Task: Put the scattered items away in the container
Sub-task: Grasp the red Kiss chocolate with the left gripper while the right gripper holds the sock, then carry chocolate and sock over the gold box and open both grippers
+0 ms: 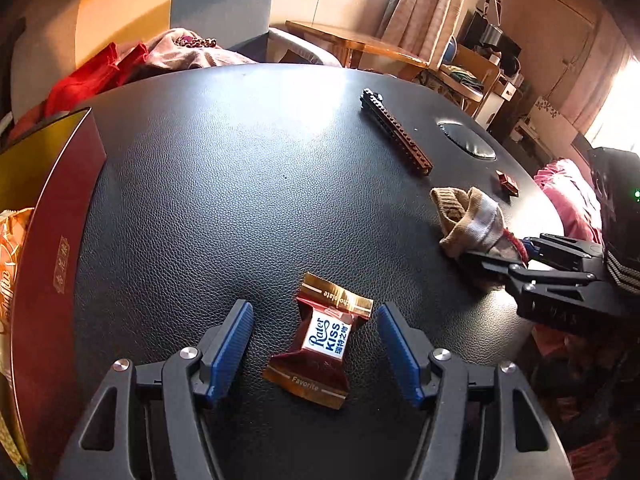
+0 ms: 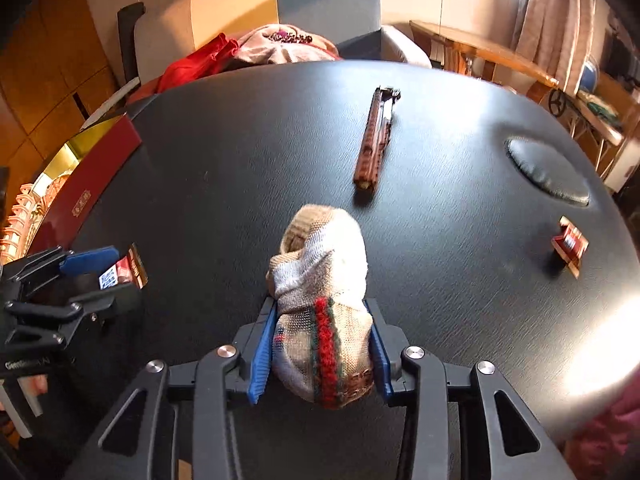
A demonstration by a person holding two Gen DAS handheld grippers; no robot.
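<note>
Warm sidelight, tabletop (image 2: 440, 240) glare, perhaps overexposed, fisheye-warped edges

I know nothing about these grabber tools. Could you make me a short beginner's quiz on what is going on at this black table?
1. True or false: the right gripper is shut on the rolled sock.
2. What lies between the open fingers of the left gripper? A) a Rater Kiss chocolate B) a spoon C) a battery
3. Fill in: the long brown brick strip lies on the black ____, and no gripper touches it.

Key:
1. True; its blue pads press the sock from both sides.
2. A; the wrapper lies flat and is not yet gripped.
3. table.
</note>
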